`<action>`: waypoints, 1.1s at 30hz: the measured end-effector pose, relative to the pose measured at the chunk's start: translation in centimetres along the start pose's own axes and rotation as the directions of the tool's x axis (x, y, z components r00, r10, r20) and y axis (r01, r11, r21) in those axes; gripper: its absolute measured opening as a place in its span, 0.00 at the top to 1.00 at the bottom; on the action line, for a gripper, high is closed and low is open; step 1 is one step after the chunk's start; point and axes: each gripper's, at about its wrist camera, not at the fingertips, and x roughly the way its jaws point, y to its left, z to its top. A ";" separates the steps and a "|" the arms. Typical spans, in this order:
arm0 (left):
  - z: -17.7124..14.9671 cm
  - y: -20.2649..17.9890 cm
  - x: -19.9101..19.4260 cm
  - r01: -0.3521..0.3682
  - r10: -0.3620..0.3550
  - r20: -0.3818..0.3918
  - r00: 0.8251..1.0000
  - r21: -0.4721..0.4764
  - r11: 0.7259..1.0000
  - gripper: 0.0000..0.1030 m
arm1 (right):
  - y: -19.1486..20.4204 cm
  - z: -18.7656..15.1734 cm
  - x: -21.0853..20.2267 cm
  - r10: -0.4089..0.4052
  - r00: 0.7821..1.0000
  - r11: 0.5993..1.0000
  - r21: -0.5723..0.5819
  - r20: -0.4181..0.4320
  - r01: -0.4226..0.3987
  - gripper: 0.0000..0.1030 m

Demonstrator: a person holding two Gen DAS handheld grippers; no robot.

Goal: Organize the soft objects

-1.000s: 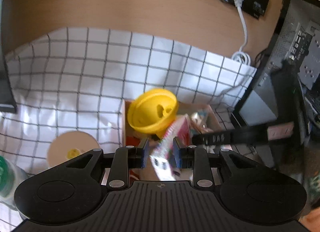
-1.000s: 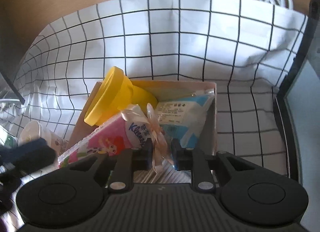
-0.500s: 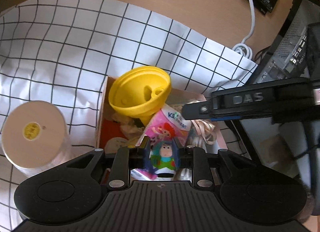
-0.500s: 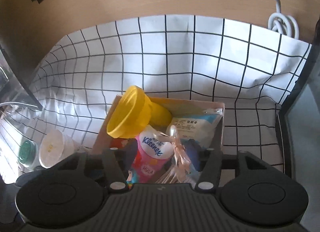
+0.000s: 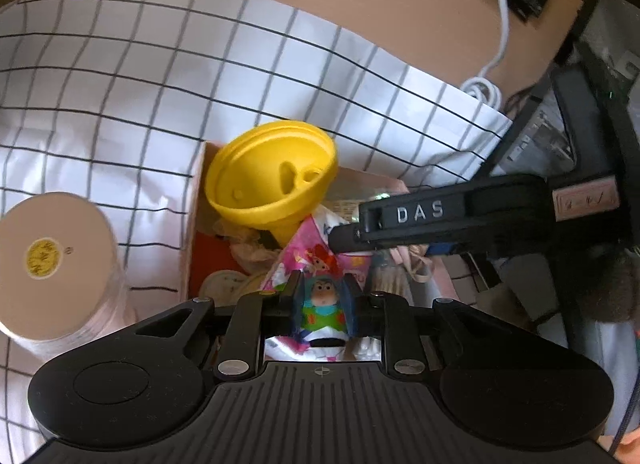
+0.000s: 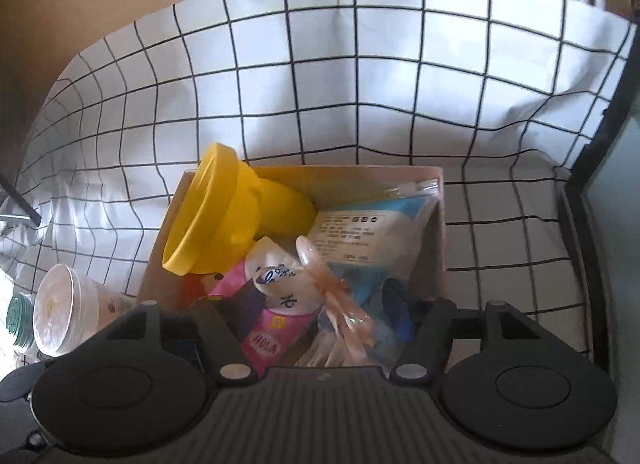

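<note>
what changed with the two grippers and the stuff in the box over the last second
The right gripper let go of the peach ribbon bow; its jaws are opening, with the bow loose between them. The left gripper lowered the pink tissue pack into the cardboard box and still pinches it, its jaws closing. The yellow funnel, blue-and-white pouch and white cup stayed put.

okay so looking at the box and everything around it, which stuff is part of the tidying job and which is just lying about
Job: box, pink tissue pack held in the closing left gripper, ribbon bag under the opening right gripper, blue pouch, yellow funnel.

Lying about: paper cup, white cable, checked cloth.
</note>
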 end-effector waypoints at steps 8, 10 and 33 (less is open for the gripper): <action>0.0 0.7 -1.3 0.078 -0.076 -0.067 0.995 0.028 0.997 0.77 | 2.5 0.6 -2.5 0.038 0.998 0.999 -0.026 0.052 -0.037 0.38; -0.2 1.3 -2.7 0.071 -0.067 -0.075 0.995 0.051 0.996 0.77 | 3.1 0.5 -1.4 -0.002 0.999 1.000 -0.031 0.032 0.003 0.38; -12.3 3.0 -12.3 -0.303 0.313 -0.075 0.947 0.127 0.945 0.77 | 3.1 -11.5 -11.8 0.011 0.947 0.963 -0.260 0.320 0.076 0.37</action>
